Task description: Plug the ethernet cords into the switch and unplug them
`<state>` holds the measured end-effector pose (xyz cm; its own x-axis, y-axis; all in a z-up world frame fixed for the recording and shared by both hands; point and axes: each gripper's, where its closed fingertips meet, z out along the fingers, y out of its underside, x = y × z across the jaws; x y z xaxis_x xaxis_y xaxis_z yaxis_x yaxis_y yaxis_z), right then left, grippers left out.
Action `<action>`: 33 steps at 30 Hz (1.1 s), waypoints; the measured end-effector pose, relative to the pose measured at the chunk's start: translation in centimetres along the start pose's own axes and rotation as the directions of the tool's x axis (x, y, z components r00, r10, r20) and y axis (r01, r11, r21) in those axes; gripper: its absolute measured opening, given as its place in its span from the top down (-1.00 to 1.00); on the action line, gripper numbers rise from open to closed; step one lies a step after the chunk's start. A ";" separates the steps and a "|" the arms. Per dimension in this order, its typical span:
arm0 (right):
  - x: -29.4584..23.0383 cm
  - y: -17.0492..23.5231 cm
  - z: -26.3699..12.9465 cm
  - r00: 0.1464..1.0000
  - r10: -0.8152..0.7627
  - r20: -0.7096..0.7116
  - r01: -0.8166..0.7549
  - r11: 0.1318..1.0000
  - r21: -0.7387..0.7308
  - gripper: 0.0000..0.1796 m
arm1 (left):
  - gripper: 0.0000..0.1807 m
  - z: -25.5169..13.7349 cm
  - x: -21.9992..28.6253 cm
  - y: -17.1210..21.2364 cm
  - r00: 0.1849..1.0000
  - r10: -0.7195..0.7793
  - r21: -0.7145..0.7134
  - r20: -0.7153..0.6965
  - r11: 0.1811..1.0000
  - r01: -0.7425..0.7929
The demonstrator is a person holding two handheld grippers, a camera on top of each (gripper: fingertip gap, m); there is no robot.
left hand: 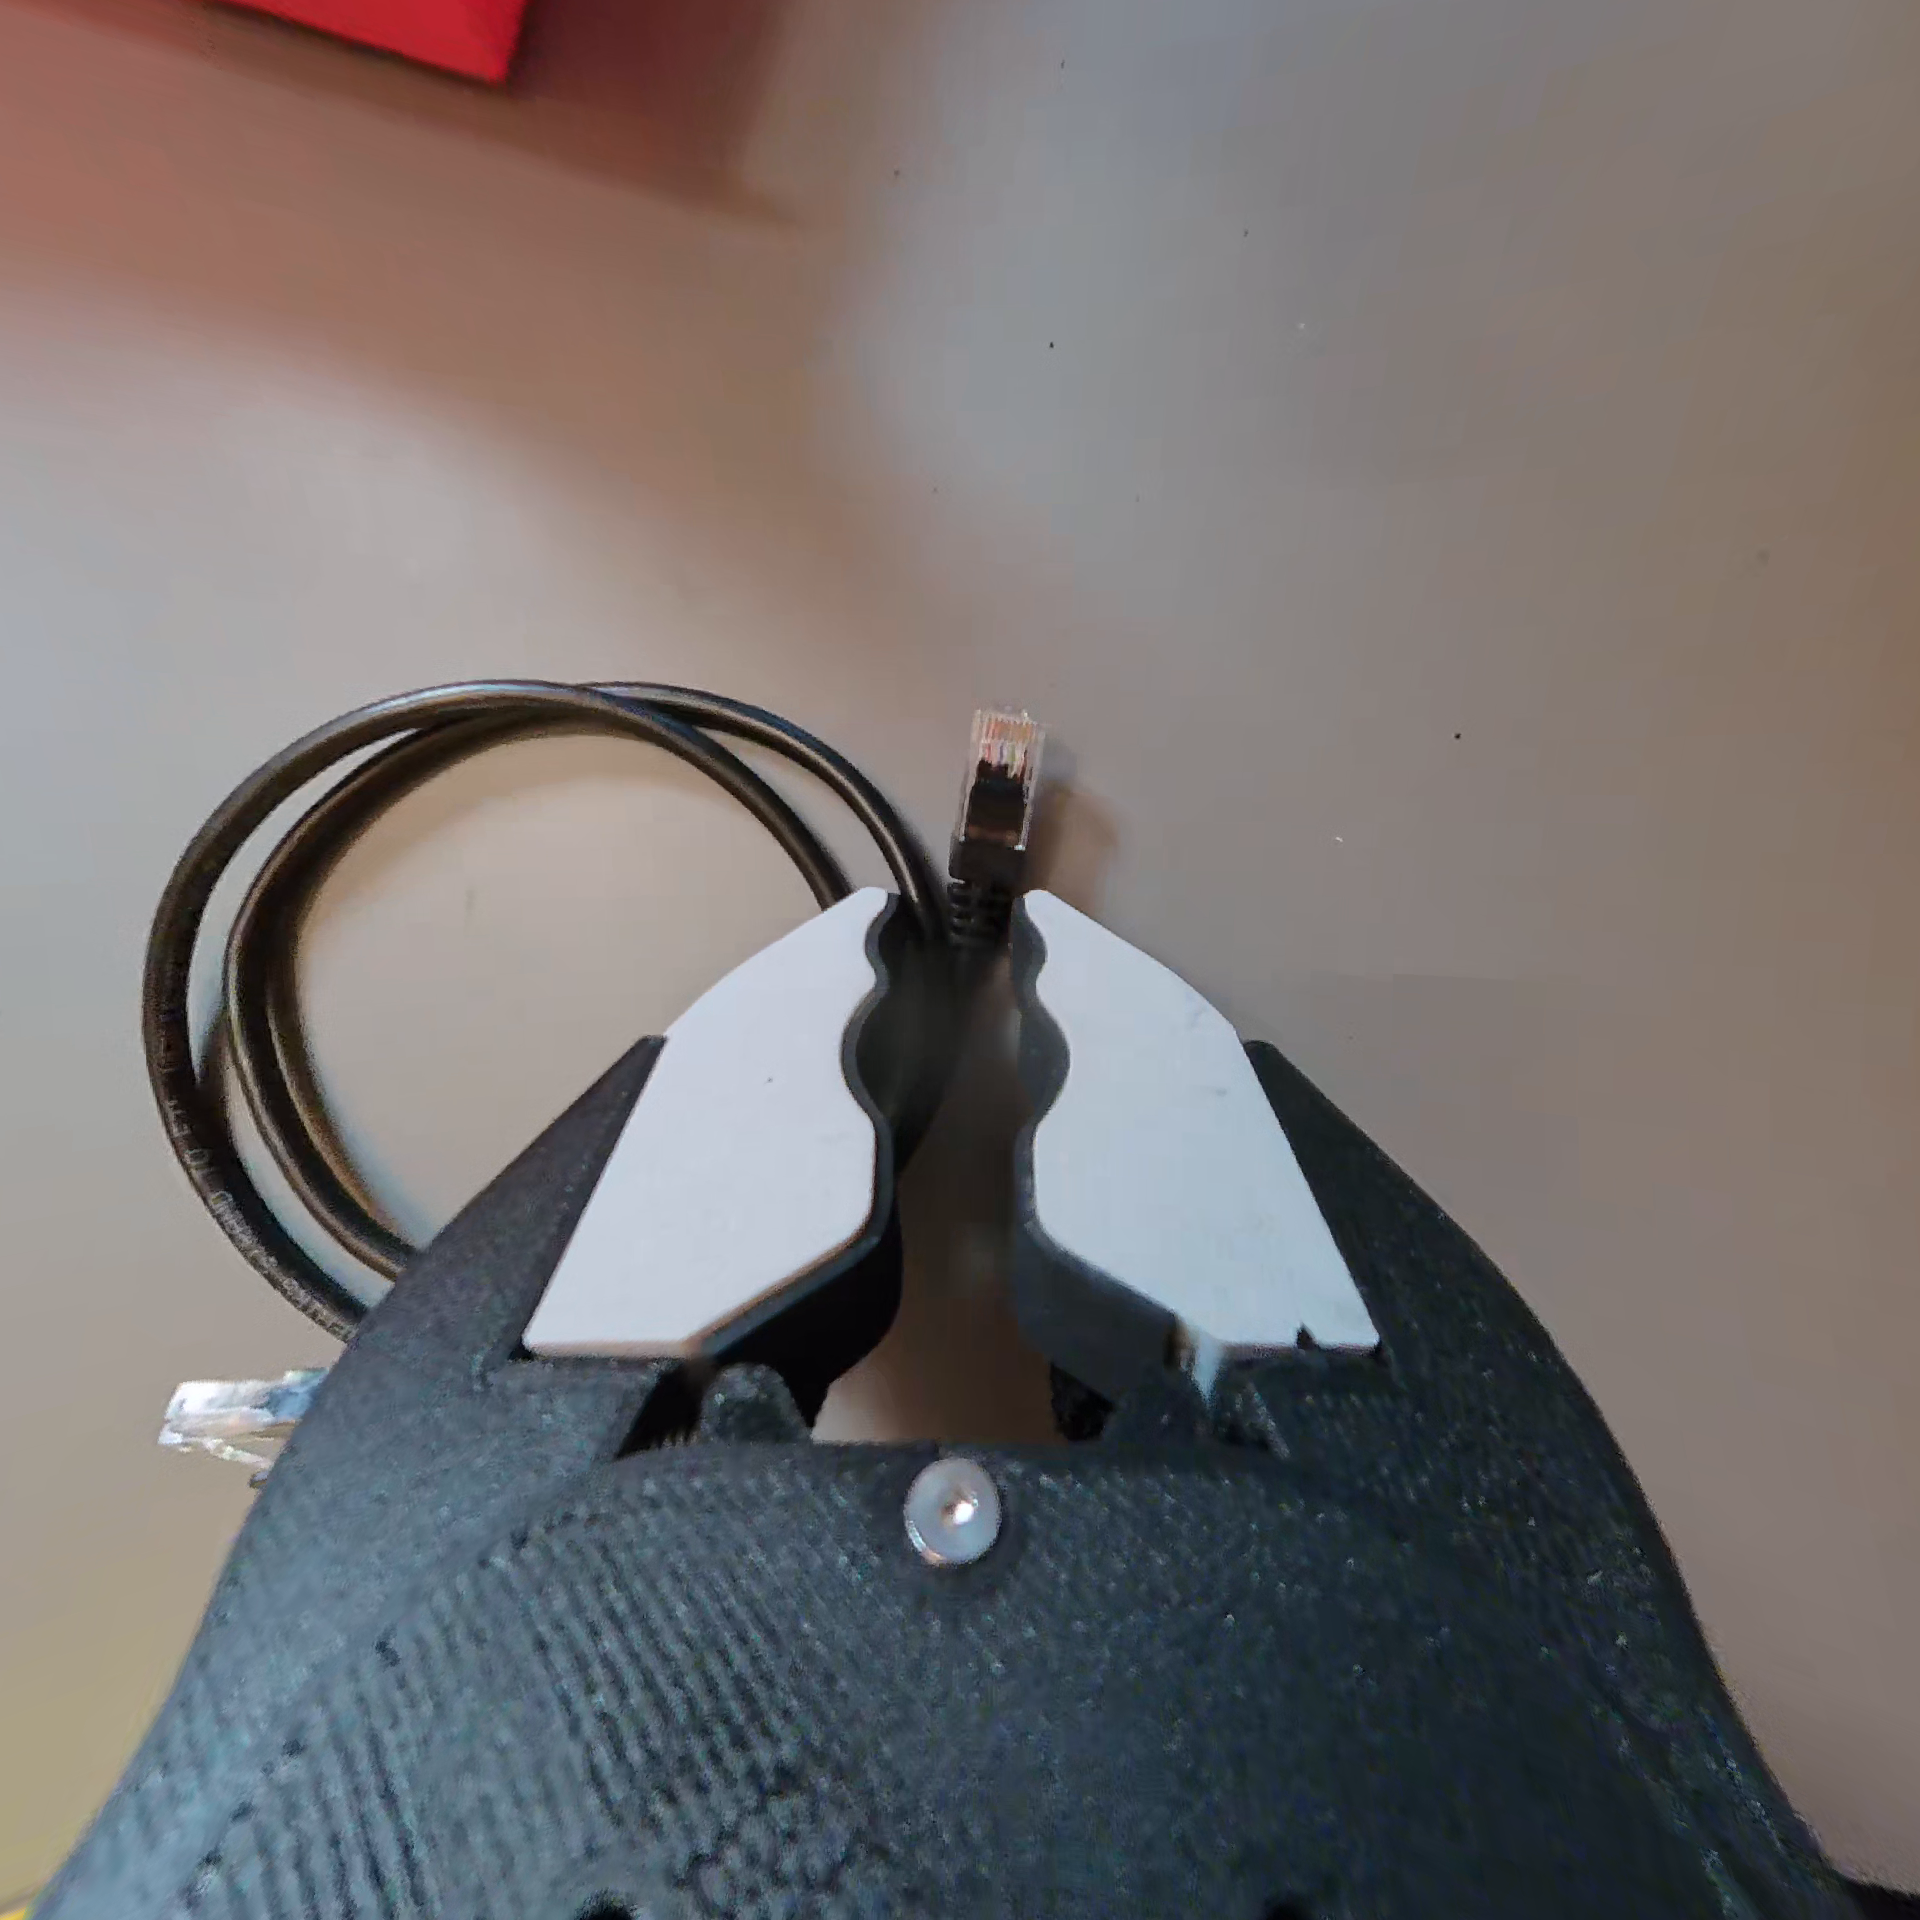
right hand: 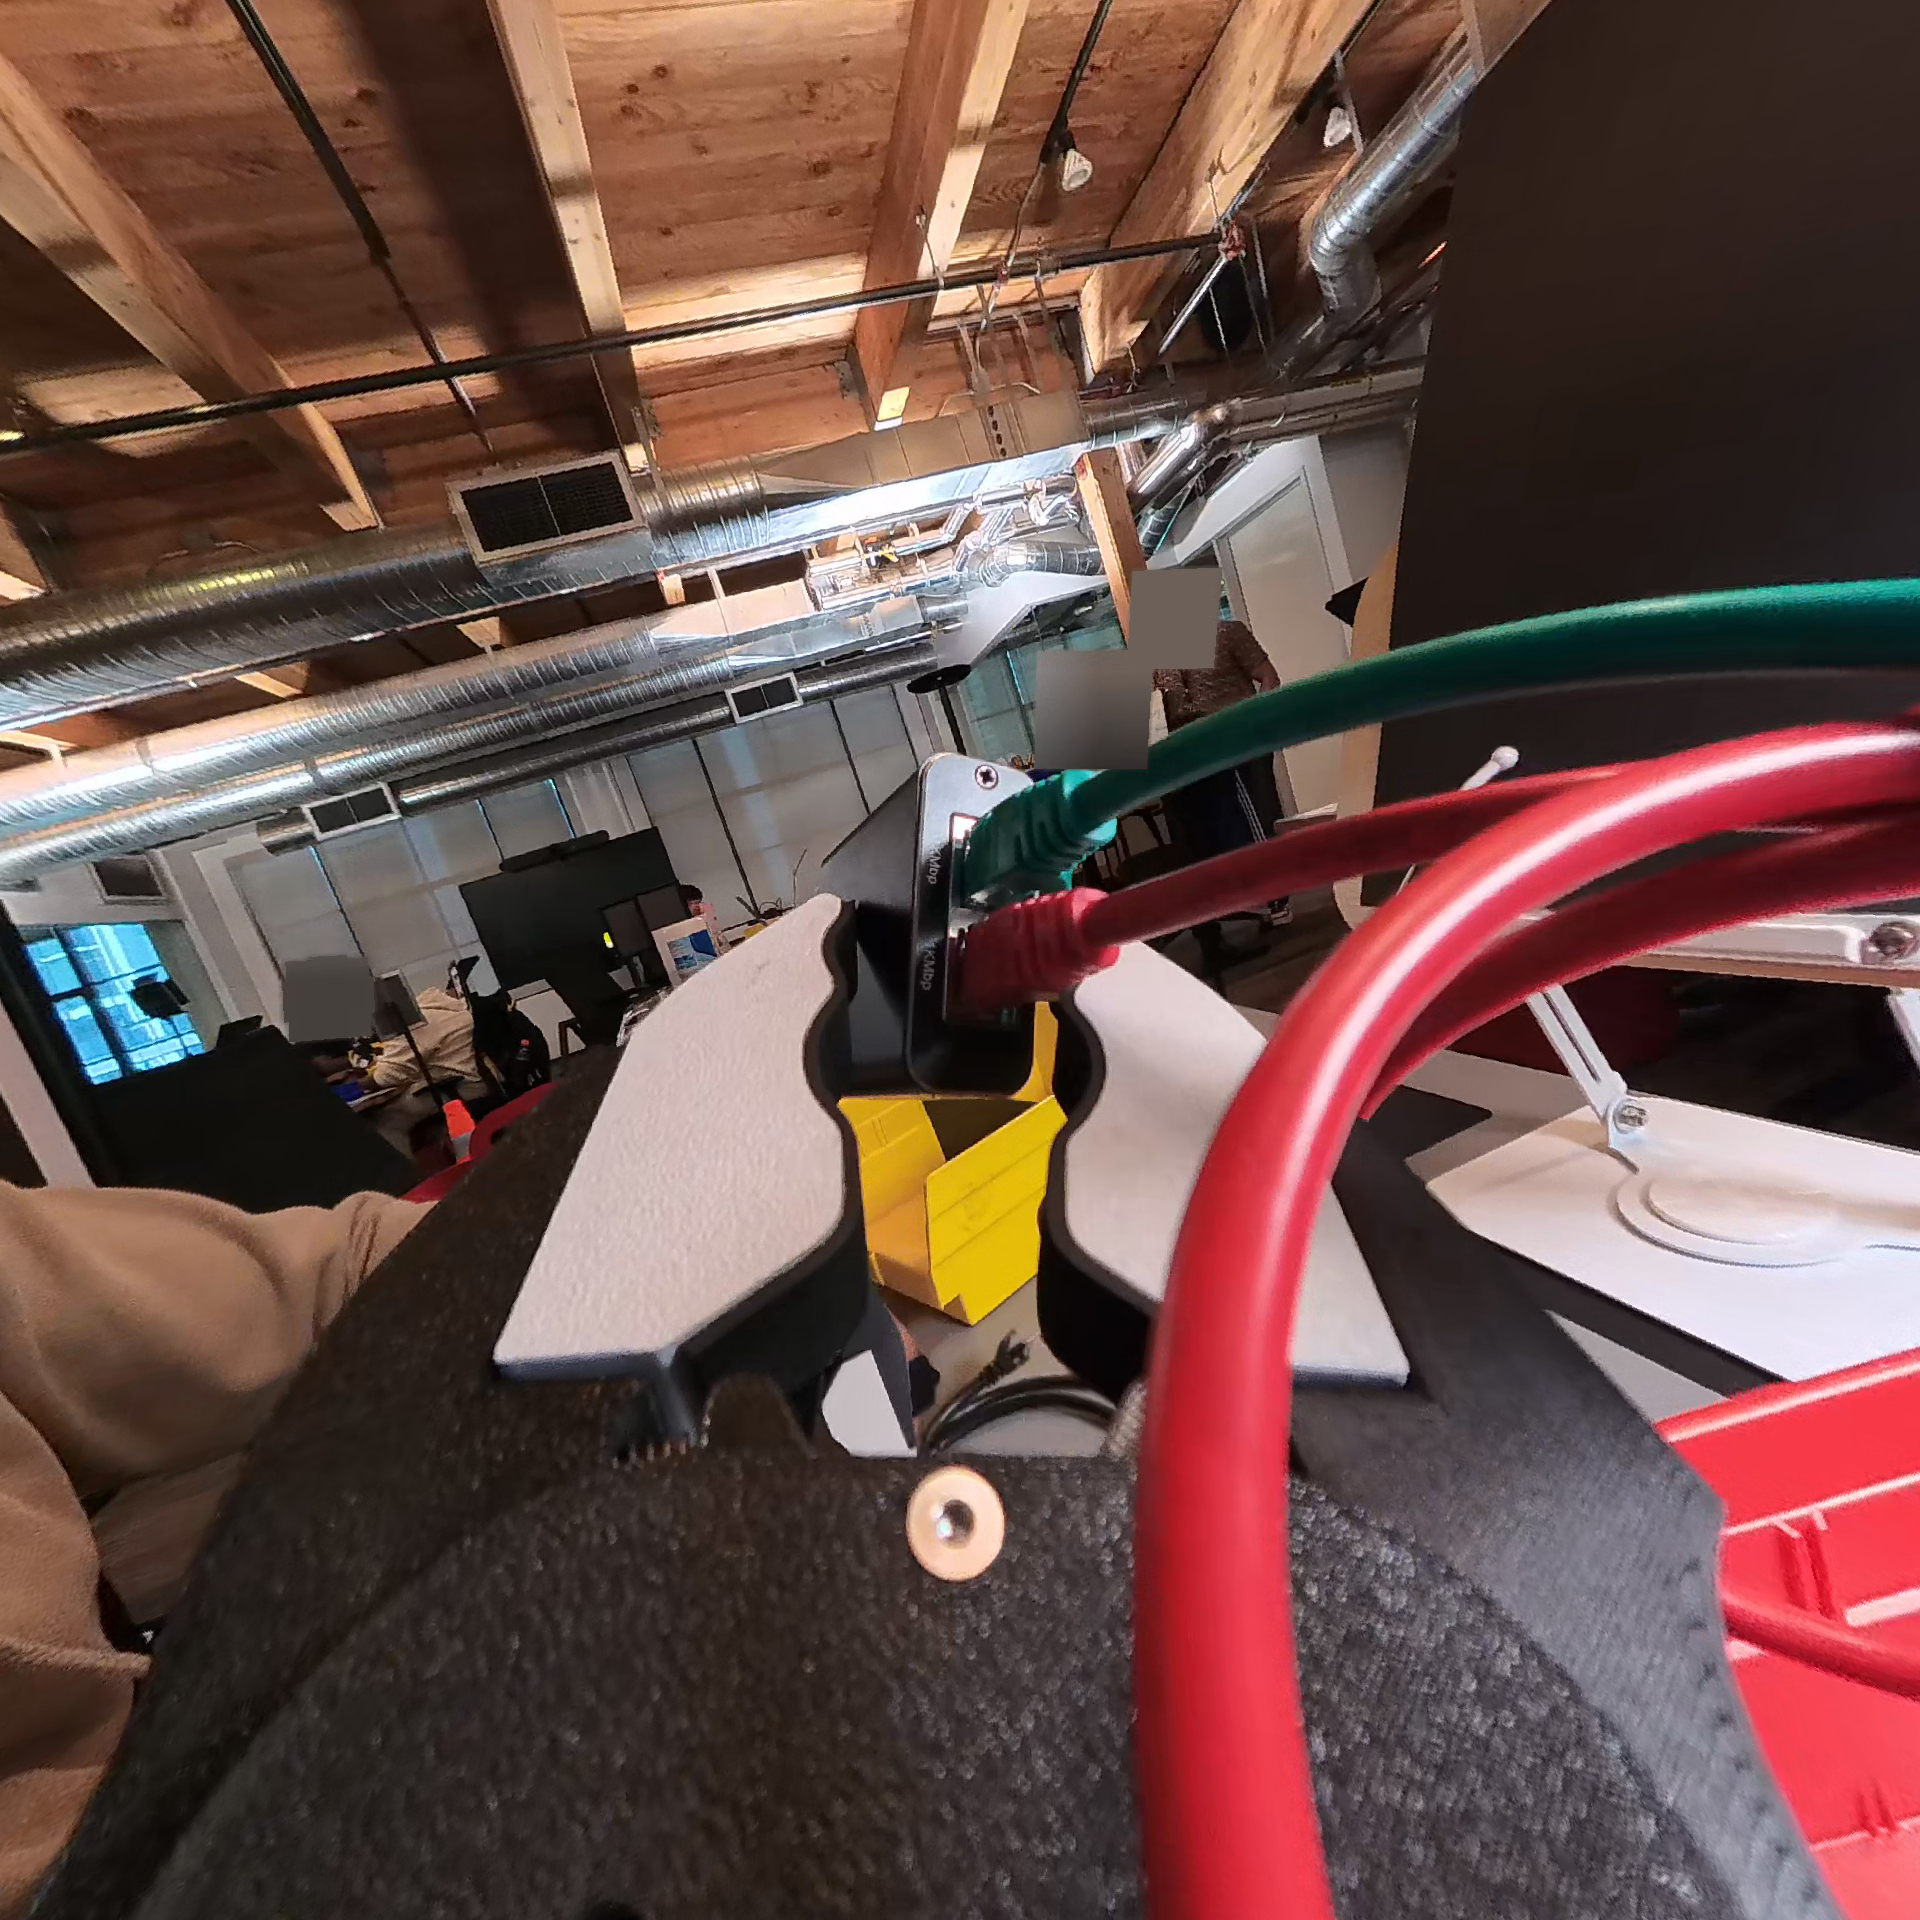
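Observation:
In the left wrist view my left gripper point(left hand: 958, 914) is shut on a black ethernet cord point(left hand: 208, 987), gripping the boot just behind its plug point(left hand: 1000, 790). The plug sticks out past the fingertips over a grey tabletop point(left hand: 1351, 468). The cord loops to the left, and its other clear plug point(left hand: 223, 1418) shows at the lower left. In the right wrist view my right gripper point(right hand: 951, 977) is shut on a small black switch point(right hand: 883, 987) and holds it up off the table. A green cord point(right hand: 1023, 831) and a red cord point(right hand: 1023, 951) are plugged into its face. The red cable point(right hand: 1226, 1247) loops over my right finger.
A yellow bin point(right hand: 966, 1195) sits below the switch. A red bin point(right hand: 1818, 1507) is at the lower right, with a white lamp base point(right hand: 1714, 1216) behind it. A tan sleeve point(right hand: 156, 1351) is at the left. A red object point(left hand: 395, 31) lies at the tabletop's far left.

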<state>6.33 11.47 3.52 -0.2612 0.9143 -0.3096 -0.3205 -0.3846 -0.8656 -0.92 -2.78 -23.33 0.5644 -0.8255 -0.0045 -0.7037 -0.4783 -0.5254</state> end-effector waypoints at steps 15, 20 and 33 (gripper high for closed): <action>0.2 4.8 1.8 1.000 -0.004 -0.002 0.004 0.999 -0.035 0.62 | 0.81 -10.7 -8.9 -6.5 0.534 0.081 0.021 0.841 0.983 -0.183; 2.1 6.4 2.3 0.986 0.108 -0.125 -0.113 0.993 -0.038 0.62 | 0.81 -10.9 -9.5 -9.8 0.596 0.025 0.065 0.803 0.989 -0.130; 3.1 9.4 3.5 0.939 0.110 -0.325 -0.188 0.958 -0.218 0.63 | 0.81 -12.5 -8.3 -9.9 0.778 -0.122 0.151 0.616 0.988 0.036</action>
